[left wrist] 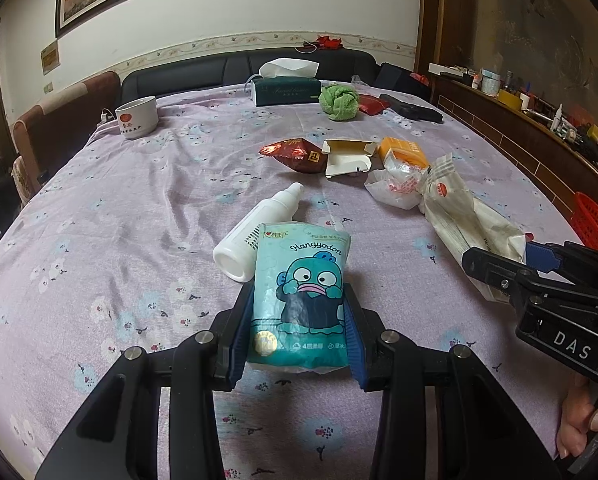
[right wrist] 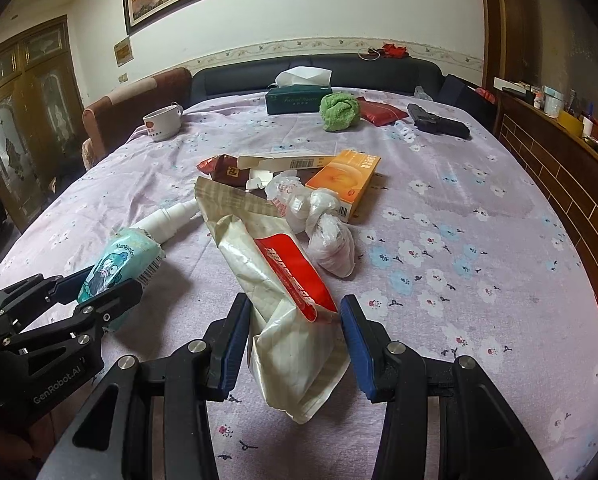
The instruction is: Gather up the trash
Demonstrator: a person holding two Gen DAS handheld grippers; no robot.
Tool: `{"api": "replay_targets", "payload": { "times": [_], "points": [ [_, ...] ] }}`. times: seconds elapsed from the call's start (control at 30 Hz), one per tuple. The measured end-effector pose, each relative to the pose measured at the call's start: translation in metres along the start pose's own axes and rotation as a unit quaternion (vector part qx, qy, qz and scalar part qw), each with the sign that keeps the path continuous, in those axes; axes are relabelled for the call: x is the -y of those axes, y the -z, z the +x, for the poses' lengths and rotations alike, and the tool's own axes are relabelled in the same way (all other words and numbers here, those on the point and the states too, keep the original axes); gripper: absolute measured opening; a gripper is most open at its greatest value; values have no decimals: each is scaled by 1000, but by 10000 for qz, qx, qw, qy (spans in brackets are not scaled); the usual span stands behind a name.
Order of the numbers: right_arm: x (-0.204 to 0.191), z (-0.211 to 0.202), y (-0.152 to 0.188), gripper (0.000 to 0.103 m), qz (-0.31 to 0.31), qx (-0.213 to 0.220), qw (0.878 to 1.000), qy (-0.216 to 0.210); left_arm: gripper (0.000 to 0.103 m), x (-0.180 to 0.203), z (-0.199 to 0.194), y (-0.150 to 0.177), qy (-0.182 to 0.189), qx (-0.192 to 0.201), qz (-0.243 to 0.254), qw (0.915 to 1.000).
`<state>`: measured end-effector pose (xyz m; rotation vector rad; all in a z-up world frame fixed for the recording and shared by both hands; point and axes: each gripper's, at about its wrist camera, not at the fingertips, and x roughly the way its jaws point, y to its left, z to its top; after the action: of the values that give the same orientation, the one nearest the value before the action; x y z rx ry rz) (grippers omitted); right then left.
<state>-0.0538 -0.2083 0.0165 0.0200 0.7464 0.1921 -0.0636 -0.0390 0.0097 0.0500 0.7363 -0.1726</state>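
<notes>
A teal tissue pack [left wrist: 299, 292] with a cartoon fish lies low over the lilac floral tablecloth [left wrist: 139, 208]; my left gripper [left wrist: 299, 316] is shut on its sides, also seen from the right wrist as the left gripper [right wrist: 103, 284] on the pack [right wrist: 115, 264]. A crumpled white and red wrapper bag [right wrist: 283, 280] sits between the blue pads of my right gripper [right wrist: 295, 320], pinched at its near end. From the left wrist, the right gripper [left wrist: 507, 260] holds the wrapper's [left wrist: 459, 216] end. A white spray bottle [left wrist: 255, 232] lies behind the pack.
Mid-table lie a red-brown snack packet [left wrist: 295, 154], an opened white carton [left wrist: 349, 158], an orange box [right wrist: 345, 178] and a knotted clear bag [right wrist: 323, 224]. Farther back stand a cup [left wrist: 137, 116], tissue box [left wrist: 287, 90] and green cloth [left wrist: 339, 102]. A red basket [left wrist: 595, 224] sits off the right edge.
</notes>
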Motion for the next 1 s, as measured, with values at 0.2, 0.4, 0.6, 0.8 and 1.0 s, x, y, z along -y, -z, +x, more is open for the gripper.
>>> {"api": "replay_targets", "payload": {
  "times": [0.2, 0.4, 0.6, 0.8, 1.0],
  "points": [
    [-1, 1, 0, 49, -1, 15, 10000, -18, 39, 0, -1, 0, -11, 25, -5, 10000],
    [1, 0, 1, 49, 15, 22, 10000, -15, 39, 0, -1, 0, -20, 41, -2, 10000],
    [1, 0, 0, 49, 12, 10, 10000, -34, 39, 0, -2, 0, -24, 48, -6, 10000],
    [1, 0, 0, 49, 12, 3, 10000, -29, 39, 0, -2, 0, -25, 48, -8, 10000],
    [1, 0, 0, 49, 12, 1, 10000, -33, 39, 0, -2, 1, -27, 49, -7, 10000]
  ]
}}
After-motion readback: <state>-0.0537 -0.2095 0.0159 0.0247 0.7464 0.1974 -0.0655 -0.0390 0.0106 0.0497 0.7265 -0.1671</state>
